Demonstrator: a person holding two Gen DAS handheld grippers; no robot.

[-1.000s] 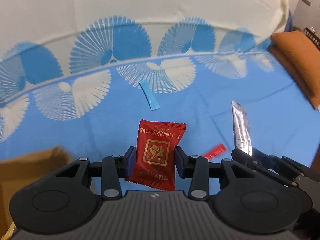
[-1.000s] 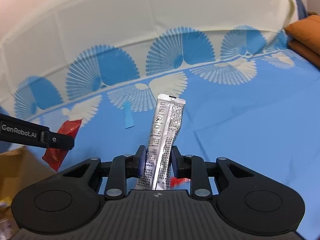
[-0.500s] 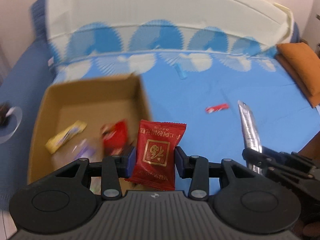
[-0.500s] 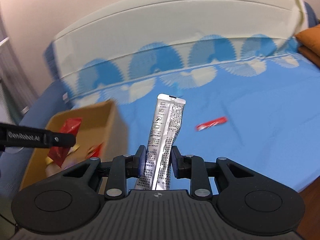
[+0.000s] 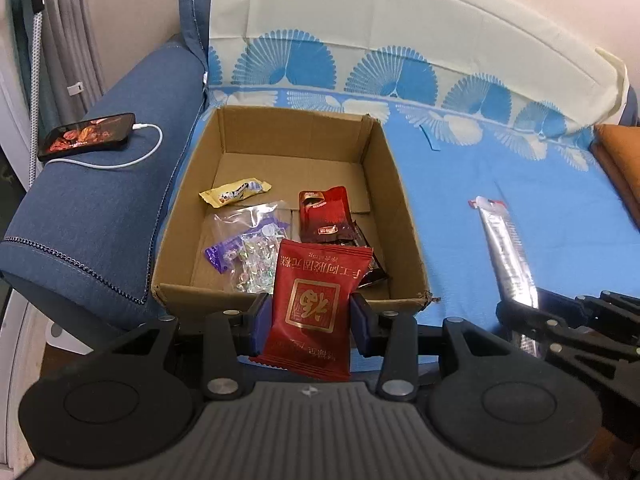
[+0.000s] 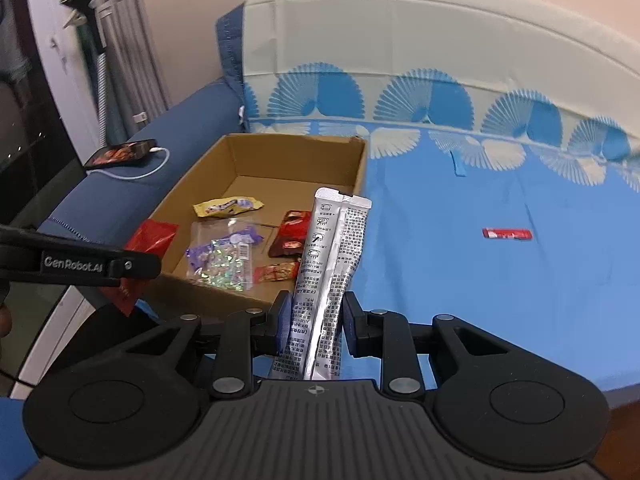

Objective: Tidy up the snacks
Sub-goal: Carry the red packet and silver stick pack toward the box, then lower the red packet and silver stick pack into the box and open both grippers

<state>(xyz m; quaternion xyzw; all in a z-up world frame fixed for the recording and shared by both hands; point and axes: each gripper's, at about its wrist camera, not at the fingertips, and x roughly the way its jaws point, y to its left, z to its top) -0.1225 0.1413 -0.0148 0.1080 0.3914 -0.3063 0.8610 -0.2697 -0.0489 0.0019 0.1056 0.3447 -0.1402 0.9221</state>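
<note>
We see sofa seat [image 5: 500, 184] under blue fan-print cover. On it: cardboard box [image 5: 404, 216] at left end against armrest [image 5: 104, 200], small red packet [image 6: 507, 234], blue strip [image 6: 457, 164], orange cushion [image 5: 620, 160] at right. Phone [image 5: 86, 136] on armrest.

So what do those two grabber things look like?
Both are black plastic. The left gripper and the right gripper each have a ribbed grey-black body, two round discs on the sides, silver screws and dark blue pads on the fingers. From the right wrist view, white lettering reading GenRobot.AI runs along the left one's side.
</note>
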